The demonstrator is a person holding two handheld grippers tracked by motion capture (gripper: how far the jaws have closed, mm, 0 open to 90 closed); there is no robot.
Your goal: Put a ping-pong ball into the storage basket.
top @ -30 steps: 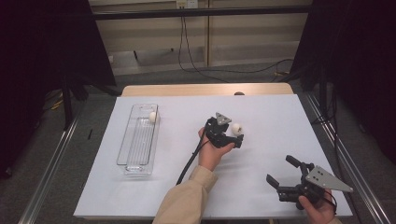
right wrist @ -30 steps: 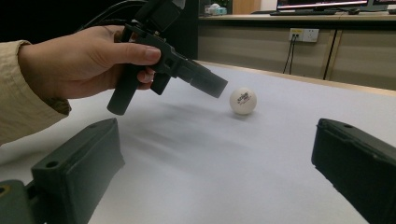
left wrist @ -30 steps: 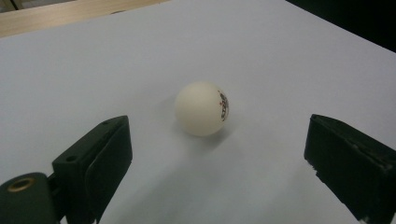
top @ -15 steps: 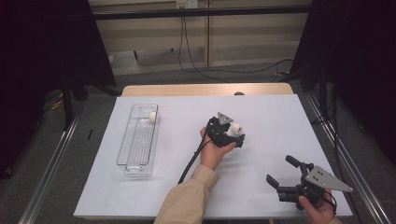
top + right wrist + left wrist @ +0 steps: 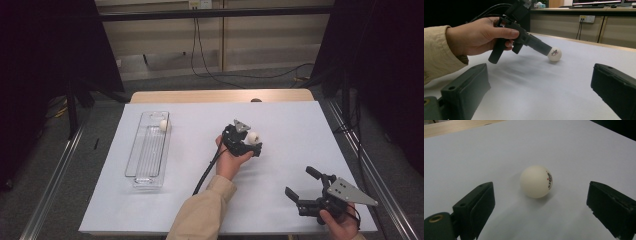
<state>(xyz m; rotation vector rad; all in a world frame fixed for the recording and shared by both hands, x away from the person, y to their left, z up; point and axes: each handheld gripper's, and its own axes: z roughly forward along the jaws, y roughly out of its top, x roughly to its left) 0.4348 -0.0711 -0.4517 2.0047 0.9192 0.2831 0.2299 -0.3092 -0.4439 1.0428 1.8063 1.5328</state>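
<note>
High view: a white table top (image 5: pixel 280 200) carries a clear plastic tray (image 5: pixel 147 150) at the left, long and narrow, with one white ball (image 5: pixel 163 125) at its far end. Near the table's middle, the left gripper (image 5: pixel 251 142) is held low in a hand with a tan sleeve, jaws spread, a second white ball, the ping-pong ball (image 5: pixel 253 136), lying at its jaws. At the near right corner, the right gripper (image 5: pixel 300 186) is held in the other hand, jaws spread and empty, well apart from the ball. Left gripper view: the ping-pong ball (image 5: pixel 536 181) rests on the white surface between and just ahead of the two black jaws, which stand wide, neither touching it; printed marks face right. Right gripper view: own jaws wide apart with bare table between them; farther off, the left gripper (image 5: pixel 544 48) slants down to the ping-pong ball (image 5: pixel 554 54).
</note>
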